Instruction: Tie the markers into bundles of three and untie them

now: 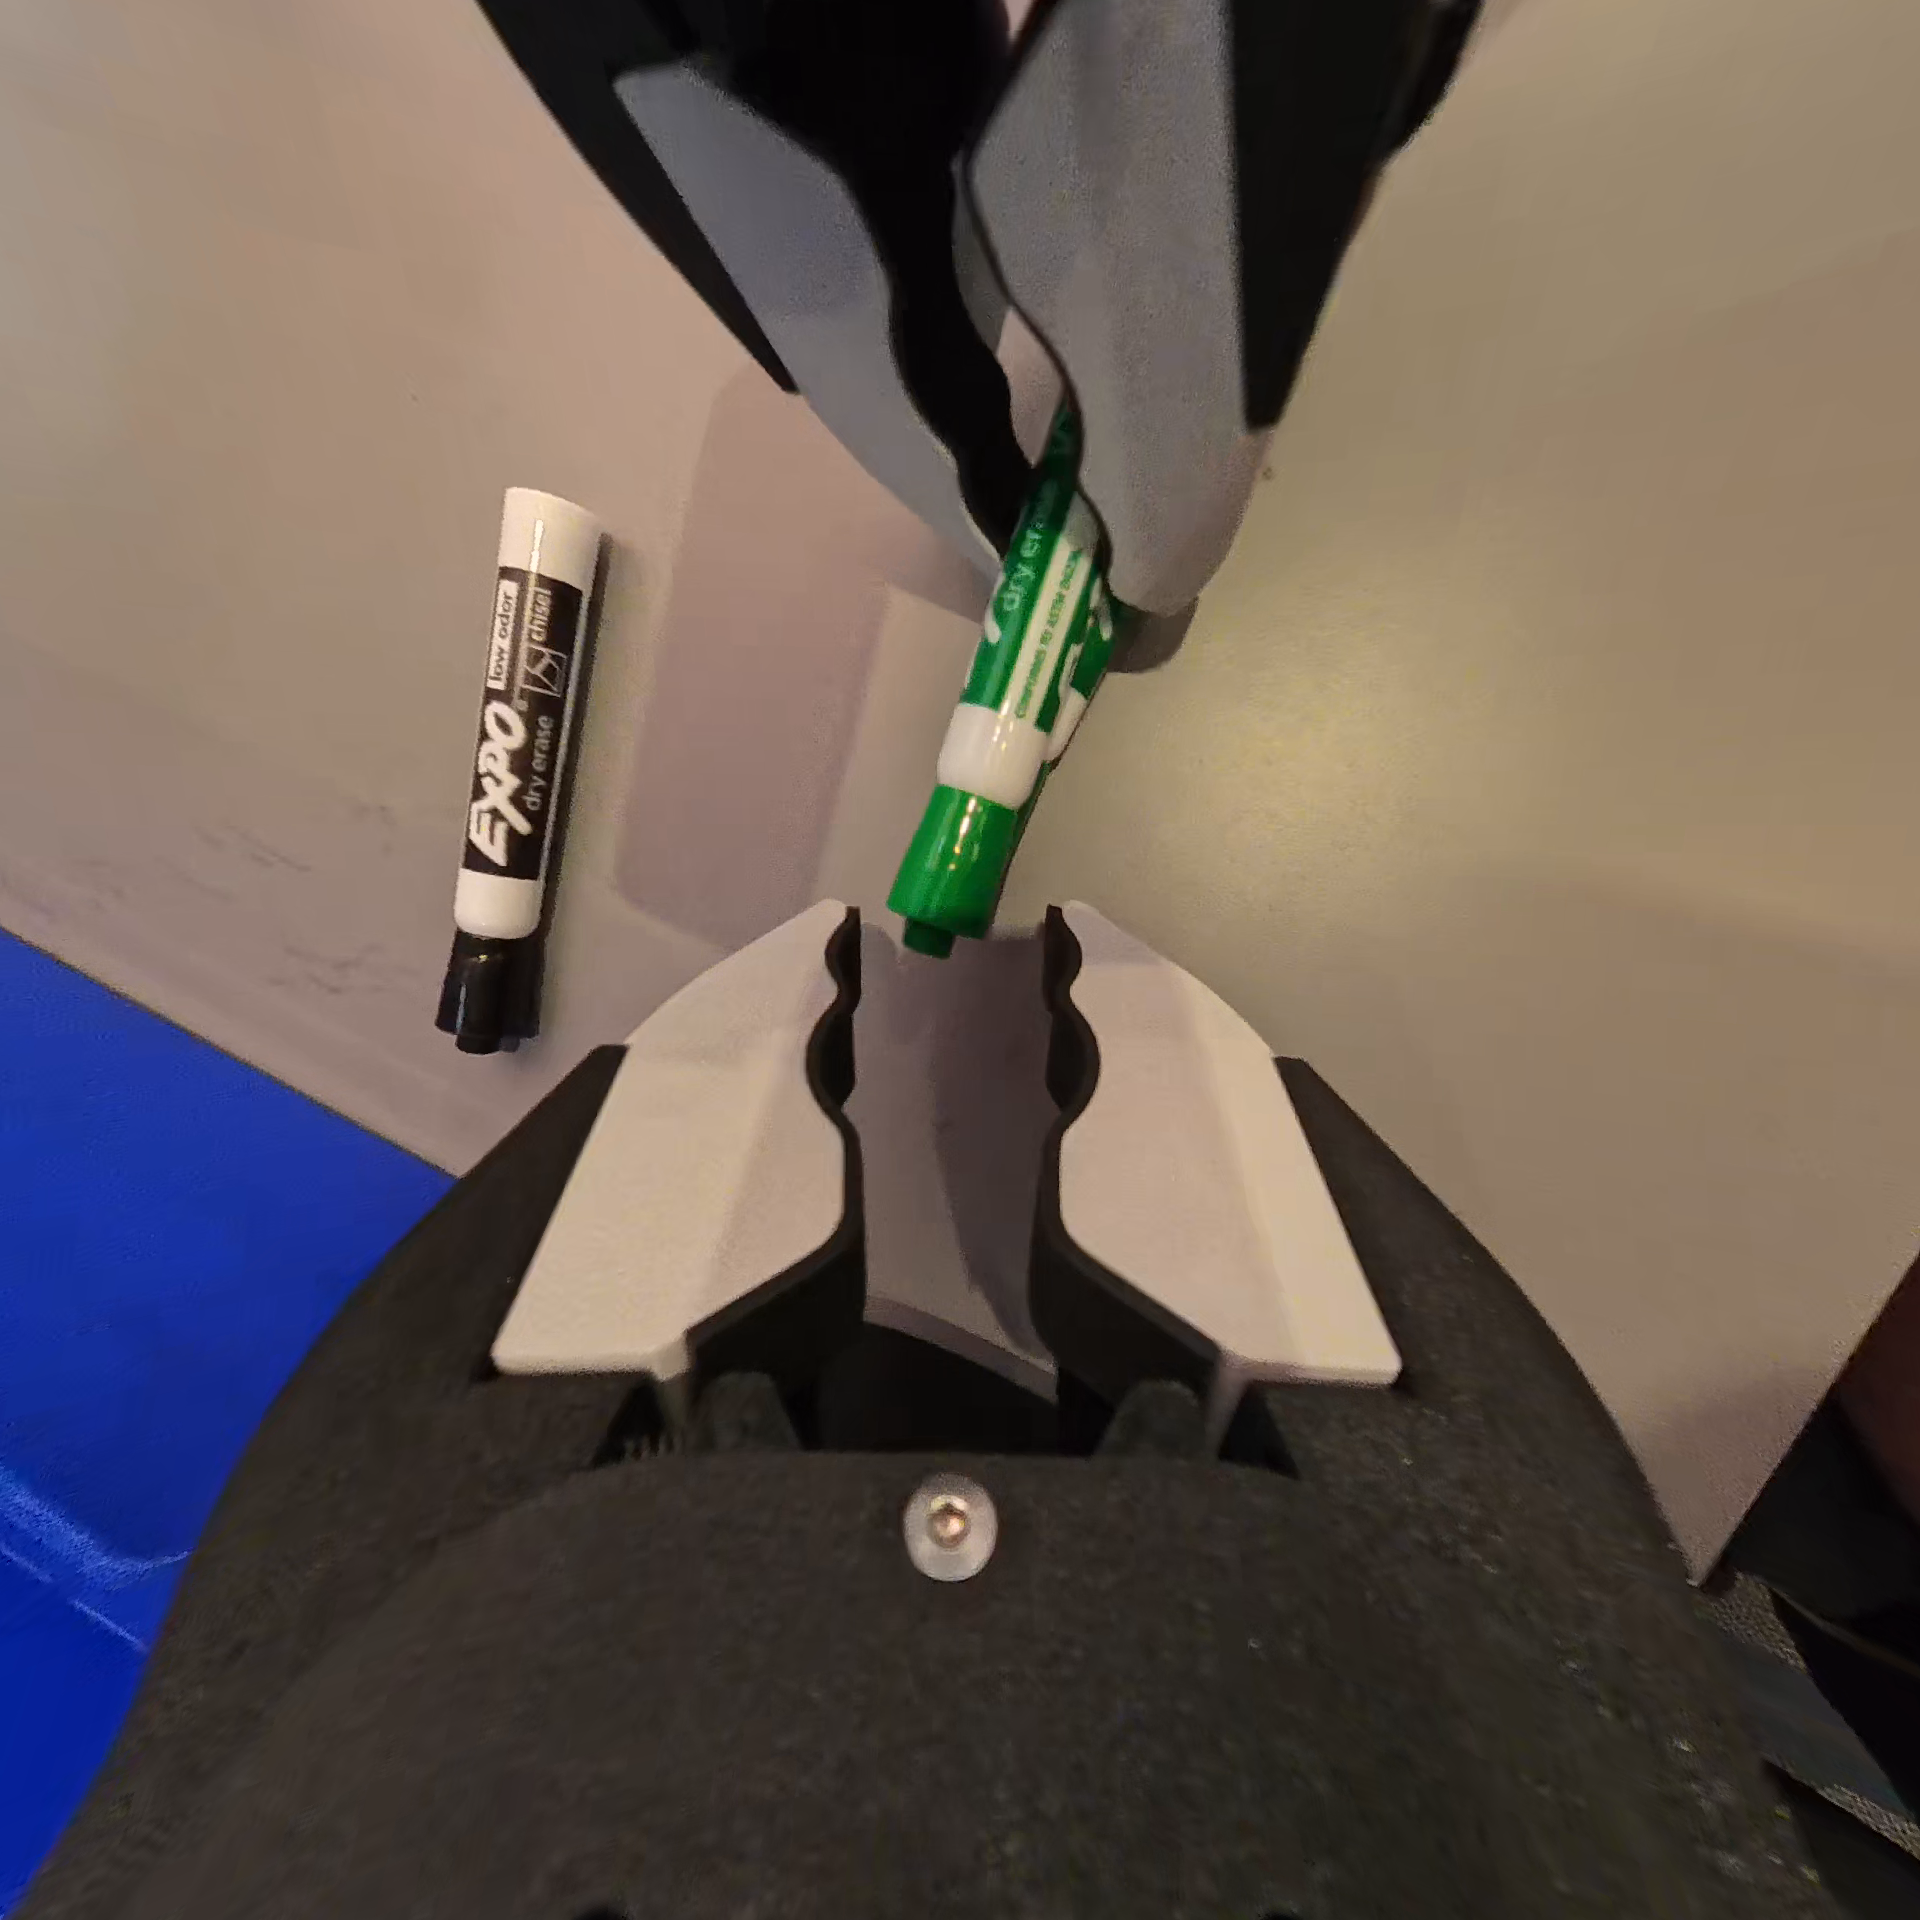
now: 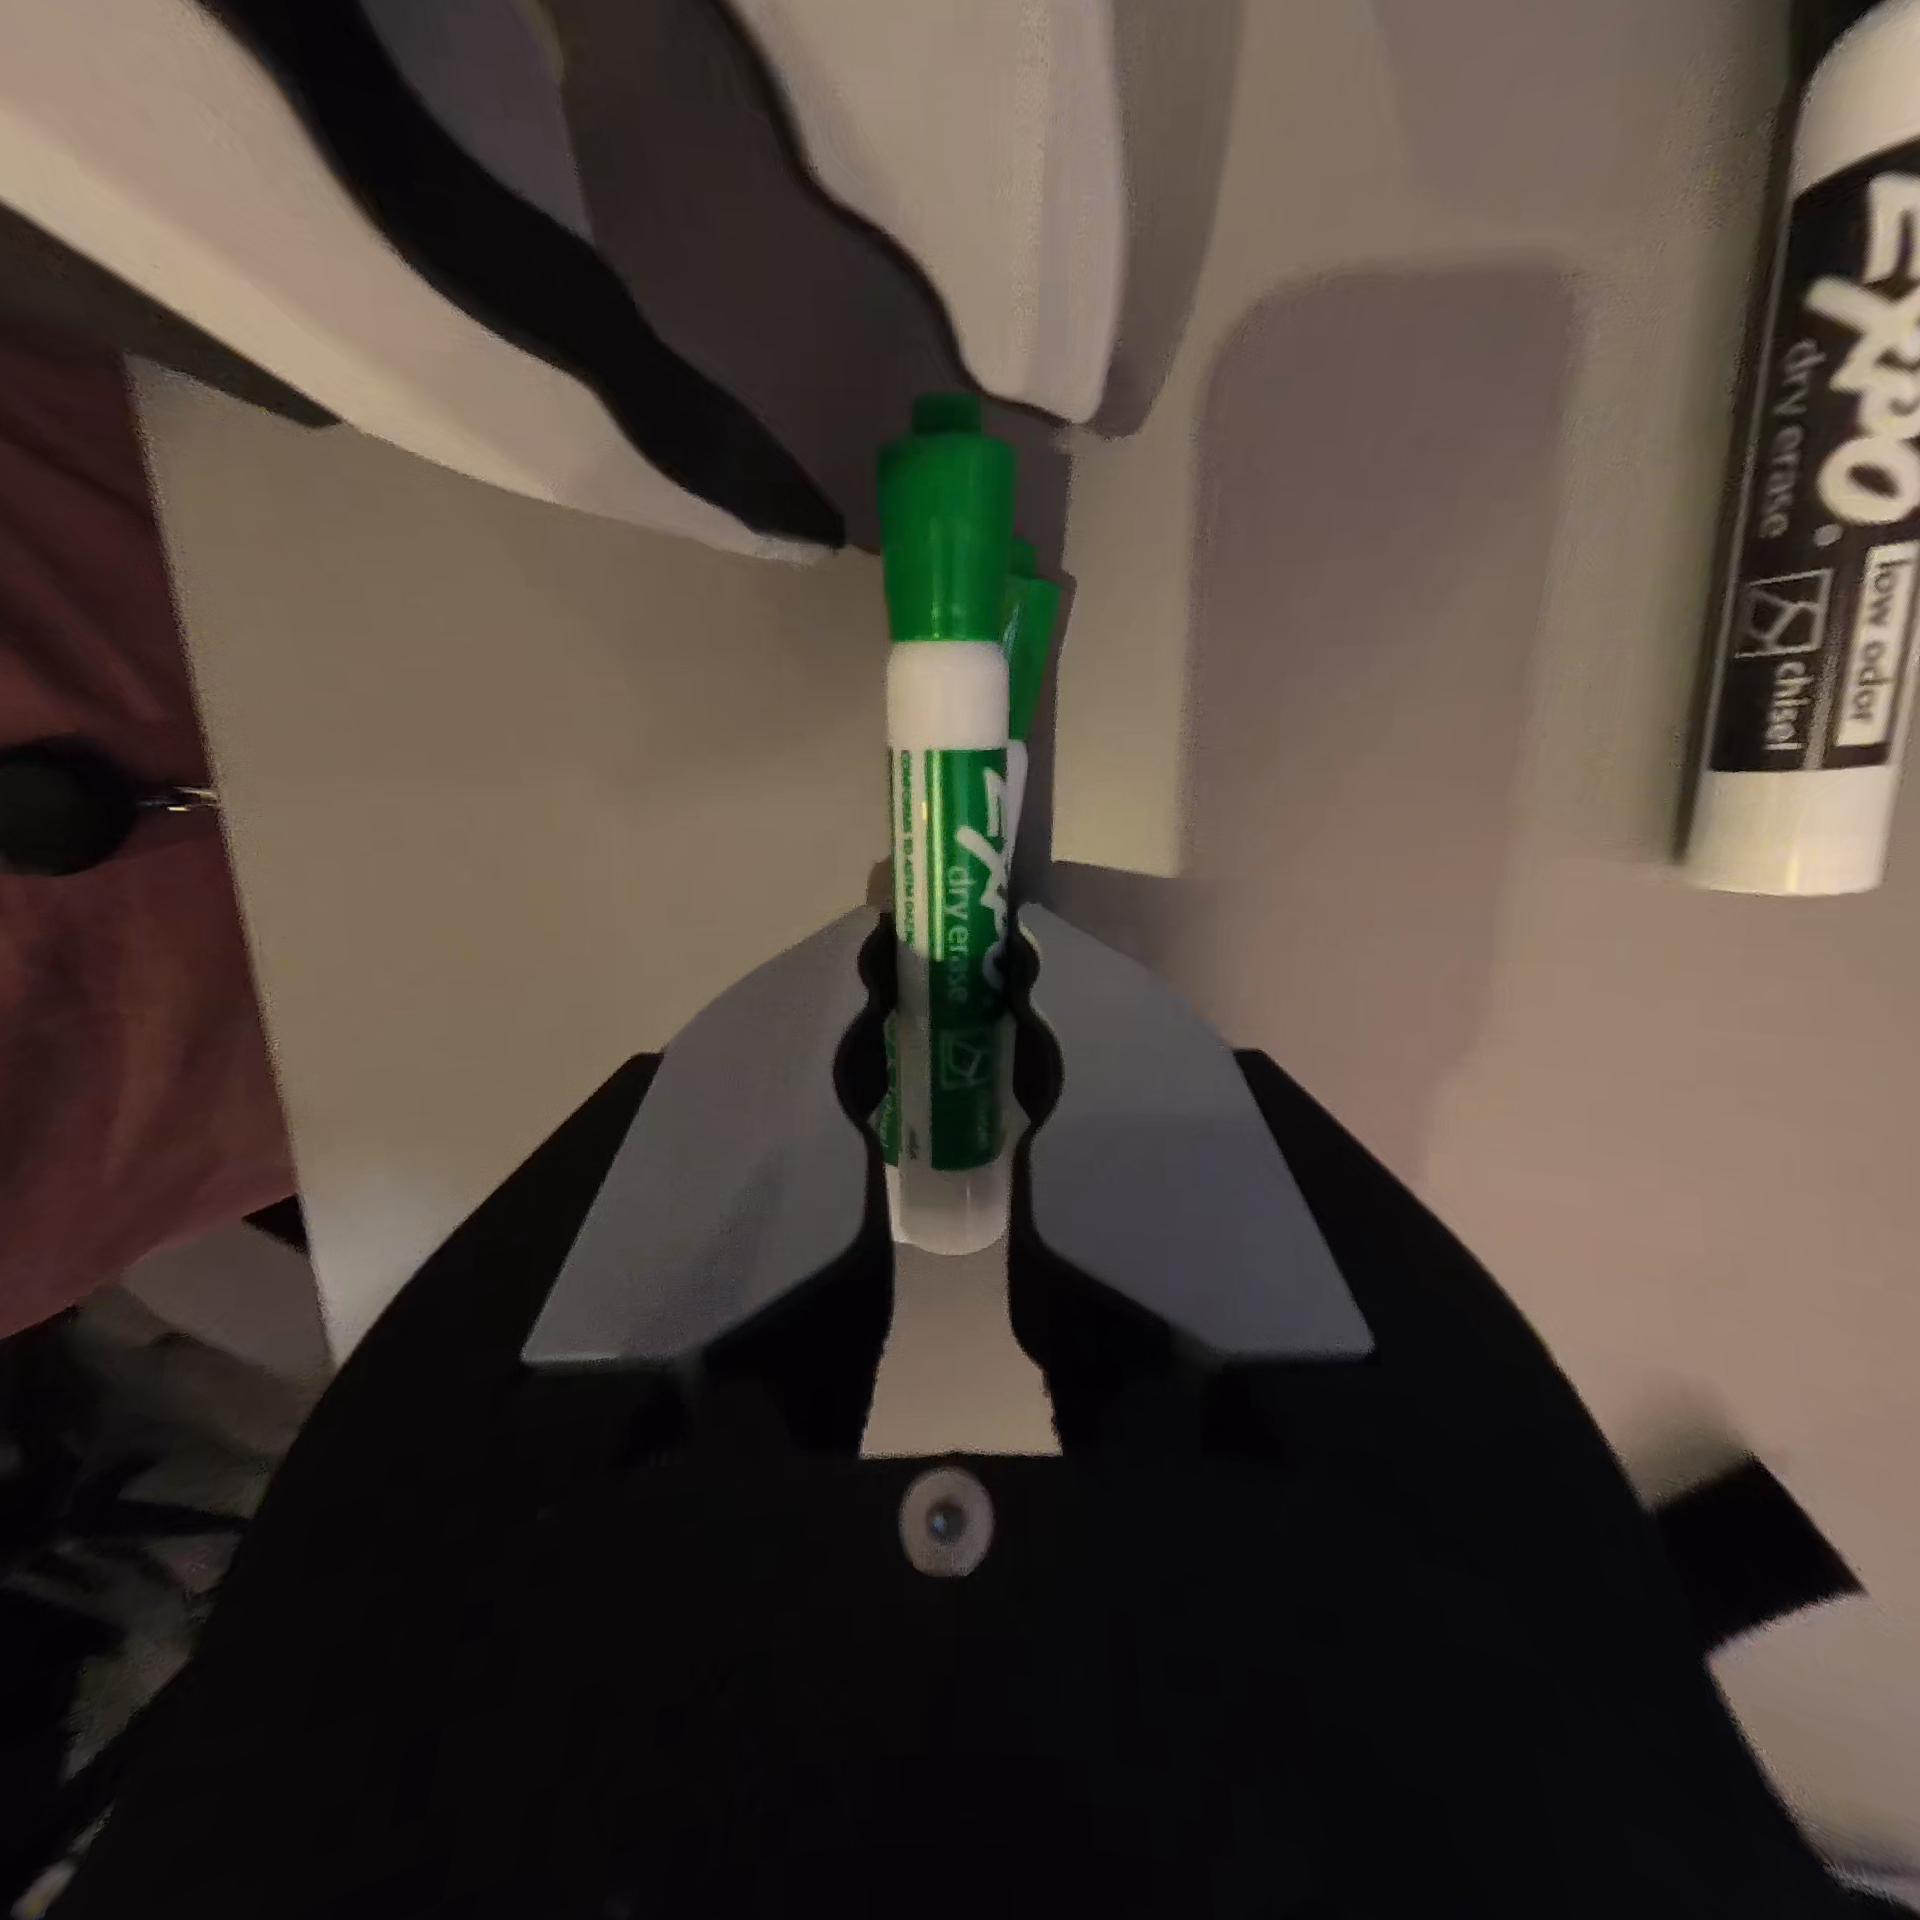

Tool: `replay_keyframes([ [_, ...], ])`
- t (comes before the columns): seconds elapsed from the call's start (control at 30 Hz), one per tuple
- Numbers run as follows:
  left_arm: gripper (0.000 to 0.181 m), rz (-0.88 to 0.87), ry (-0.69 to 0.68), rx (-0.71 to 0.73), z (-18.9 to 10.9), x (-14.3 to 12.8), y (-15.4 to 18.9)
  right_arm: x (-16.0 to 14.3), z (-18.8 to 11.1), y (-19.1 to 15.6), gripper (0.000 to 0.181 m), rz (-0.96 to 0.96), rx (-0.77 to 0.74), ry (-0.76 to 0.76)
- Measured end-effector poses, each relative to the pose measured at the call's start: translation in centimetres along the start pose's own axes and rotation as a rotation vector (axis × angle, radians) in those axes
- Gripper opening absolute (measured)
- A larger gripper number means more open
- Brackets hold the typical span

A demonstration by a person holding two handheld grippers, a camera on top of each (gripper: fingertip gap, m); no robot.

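My right gripper (image 2: pixel 948 925) is shut on a green marker (image 2: pixel 951 561), cap pointing away from it. A second green marker (image 2: pixel 1034 634) shows just behind the first, mostly hidden. In the left wrist view the right gripper (image 1: pixel 1070 597) comes down from the top with the green marker (image 1: pixel 956 862) tilted toward me. My left gripper (image 1: pixel 951 914) is open and empty, its fingertips either side of the marker's cap end without gripping it. It shows at the top of the right wrist view (image 2: pixel 935 473). A black marker (image 1: pixel 520 769) lies on the table to the left, also in the right wrist view (image 2: pixel 1808 520).
The pale table top (image 1: pixel 1455 727) ends at an edge on the right. A blue object (image 1: pixel 156 1247) sits at the lower left, off the table. A person's dark red clothing (image 2: pixel 83 831) shows beyond the table edge. One gripper's finger ends stand about 7 cm off the other's.
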State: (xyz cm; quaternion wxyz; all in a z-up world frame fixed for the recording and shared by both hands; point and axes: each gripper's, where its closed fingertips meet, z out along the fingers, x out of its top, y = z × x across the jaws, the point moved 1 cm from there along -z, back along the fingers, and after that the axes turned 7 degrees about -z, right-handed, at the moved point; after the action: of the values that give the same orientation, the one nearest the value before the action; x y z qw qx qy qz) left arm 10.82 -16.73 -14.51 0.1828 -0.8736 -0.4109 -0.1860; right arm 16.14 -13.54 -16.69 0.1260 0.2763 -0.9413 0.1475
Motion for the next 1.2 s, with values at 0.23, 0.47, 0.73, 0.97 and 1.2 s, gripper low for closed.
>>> replay_keyframes([
  [0.23,0.024,-0.042,0.016,-0.035,0.3,-0.3,0.1,-0.3,0.1,0.1,0.020,-0.075,-0.154,-0.015],
  [0.47,0.020,-0.056,0.040,-0.050,0.8,0.2,0.2,-0.4,0.0,0.1,0.021,-0.057,-0.130,0.090],
  [0.73,0.020,-0.039,0.061,-0.088,1.2,1.0,0.8,-0.4,0.0,0.1,0.021,-0.066,-0.120,0.120],
  [0.97,0.020,-0.038,0.064,-0.091,1.4,1.3,0.8,-0.4,-0.1,0.1,0.020,-0.057,-0.113,0.148],
  [1.2,0.025,-0.023,0.038,-0.069,1.5,1.2,0.5,-0.4,0.0,0.1,0.021,-0.053,-0.114,0.152],
])
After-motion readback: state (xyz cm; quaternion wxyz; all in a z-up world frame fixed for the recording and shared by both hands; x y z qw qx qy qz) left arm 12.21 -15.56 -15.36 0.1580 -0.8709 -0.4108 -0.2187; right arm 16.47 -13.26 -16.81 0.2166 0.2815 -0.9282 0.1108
